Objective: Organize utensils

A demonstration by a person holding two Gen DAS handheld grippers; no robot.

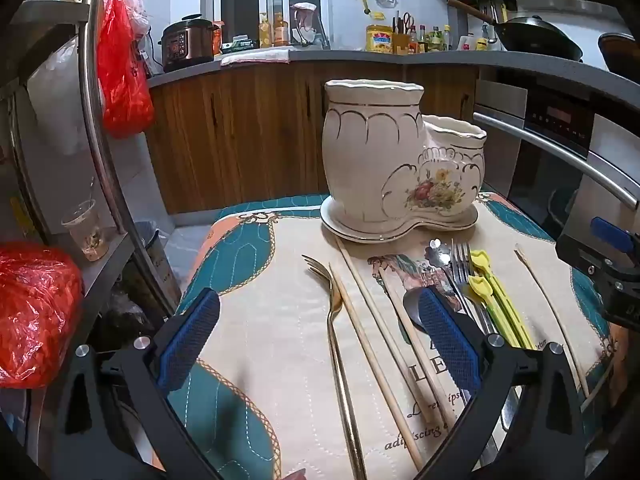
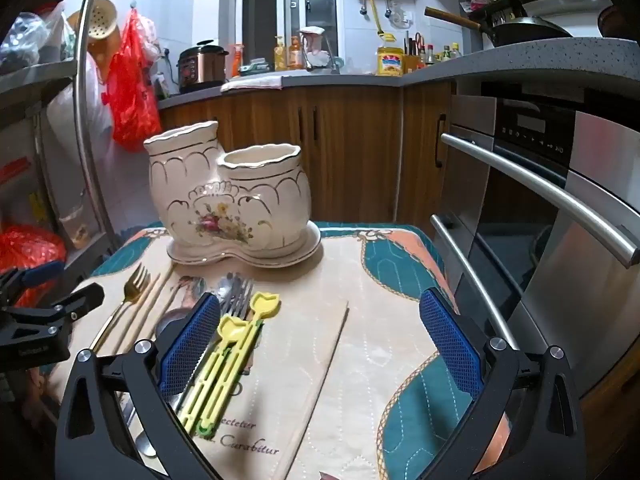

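Both the left gripper (image 1: 320,344) and right gripper (image 2: 320,344) hover spread and empty over the quilted mat (image 1: 280,360), where gold fork (image 1: 336,312), wooden chopsticks (image 1: 372,344) and yellow plastic spoons (image 2: 236,356) lie near the glossy, scalloped ceramic holder (image 1: 384,168).

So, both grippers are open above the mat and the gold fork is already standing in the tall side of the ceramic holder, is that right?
Not quite: the gold fork lies flat on the mat, in front of the ceramic holder, as the left wrist view shows. The left gripper and right gripper are indeed open.
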